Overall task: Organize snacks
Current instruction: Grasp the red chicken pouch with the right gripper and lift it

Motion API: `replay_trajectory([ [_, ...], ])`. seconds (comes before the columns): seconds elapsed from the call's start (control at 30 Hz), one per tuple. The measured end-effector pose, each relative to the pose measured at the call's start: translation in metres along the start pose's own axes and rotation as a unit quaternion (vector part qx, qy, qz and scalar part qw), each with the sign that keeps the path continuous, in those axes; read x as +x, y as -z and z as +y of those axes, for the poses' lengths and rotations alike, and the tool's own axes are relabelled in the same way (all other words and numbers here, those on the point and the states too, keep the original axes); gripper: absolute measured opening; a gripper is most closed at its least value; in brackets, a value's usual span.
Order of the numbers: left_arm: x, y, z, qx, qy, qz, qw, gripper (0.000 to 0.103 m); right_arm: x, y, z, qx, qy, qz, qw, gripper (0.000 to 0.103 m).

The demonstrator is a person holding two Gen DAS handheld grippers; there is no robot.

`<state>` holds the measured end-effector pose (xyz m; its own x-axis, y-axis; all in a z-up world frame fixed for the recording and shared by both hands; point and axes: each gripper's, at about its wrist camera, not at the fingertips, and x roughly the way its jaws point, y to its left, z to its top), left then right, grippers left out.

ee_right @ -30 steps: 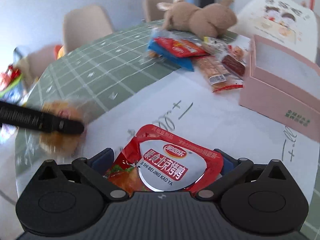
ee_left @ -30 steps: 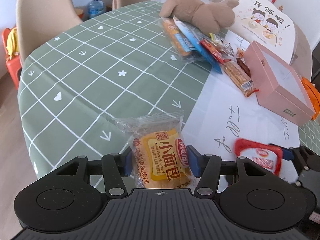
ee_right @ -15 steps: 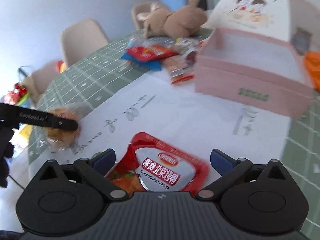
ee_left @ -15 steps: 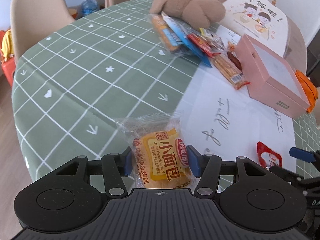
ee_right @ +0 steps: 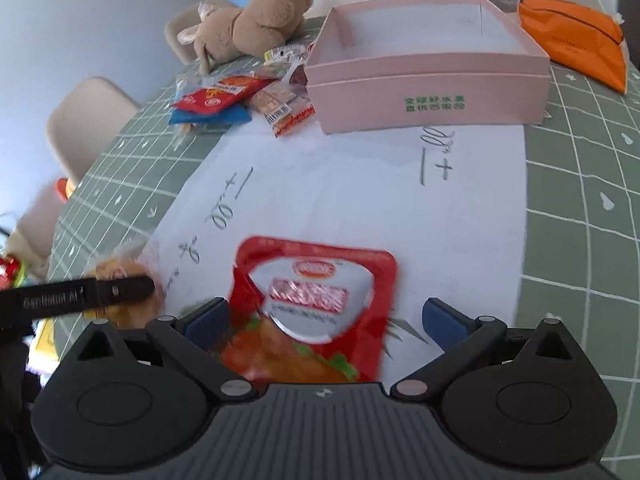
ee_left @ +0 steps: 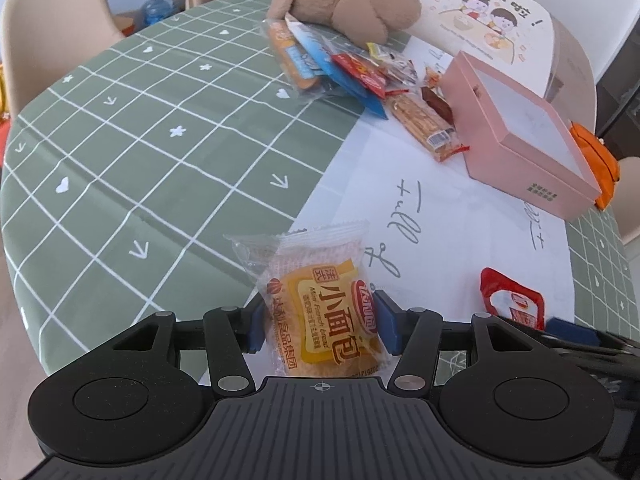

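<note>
My left gripper is shut on a yellow French bread packet and holds it above the table's near edge. My right gripper is open, and a red snack pouch lies between its fingers on the white paper. The pouch also shows in the left wrist view. An open, empty pink box stands beyond it, also in the left wrist view. A pile of snack packets lies left of the box.
A brown plush toy lies behind the snack pile. An orange pouch sits to the right of the box. A printed card stands behind the box. Beige chairs ring the green checked table.
My right gripper opened and the red pouch left its grip onto the paper; it swung to face the pink box. My left gripper kept the bread packet and shifted slightly toward the paper.
</note>
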<state>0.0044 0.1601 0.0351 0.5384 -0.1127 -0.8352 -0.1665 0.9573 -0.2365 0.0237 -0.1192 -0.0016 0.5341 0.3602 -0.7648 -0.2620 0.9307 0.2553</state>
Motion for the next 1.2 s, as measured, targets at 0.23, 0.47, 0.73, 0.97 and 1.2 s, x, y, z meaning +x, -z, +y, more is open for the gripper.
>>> replay_trajectory([
  [0.23, 0.0, -0.001, 0.001, 0.003, 0.003, 0.003, 1.0, 0.059, 0.013, 0.013, 0.029, -0.164, 0.032, -0.019, 0.986, 0.098],
  [0.47, 0.001, -0.001, -0.002, 0.009, 0.001, 0.001, 1.0, 0.059, -0.01, 0.01, 0.0, -0.204, -0.023, -0.023, 0.979, 0.073],
  [0.73, 0.003, 0.0, -0.008, 0.022, 0.002, 0.003, 0.9998, 0.059, -0.017, 0.005, -0.007, -0.206, -0.006, -0.035, 0.978, 0.06],
  [0.97, 0.003, 0.001, -0.009, 0.028, 0.0, 0.002, 0.9996, 0.059, -0.006, 0.004, -0.021, -0.143, -0.013, -0.034, 0.989, 0.083],
  [1.2, 0.002, 0.003, -0.01, 0.034, -0.003, 0.0, 0.9994, 0.059, -0.004, 0.011, -0.004, -0.201, 0.009, -0.032, 0.979, 0.076],
])
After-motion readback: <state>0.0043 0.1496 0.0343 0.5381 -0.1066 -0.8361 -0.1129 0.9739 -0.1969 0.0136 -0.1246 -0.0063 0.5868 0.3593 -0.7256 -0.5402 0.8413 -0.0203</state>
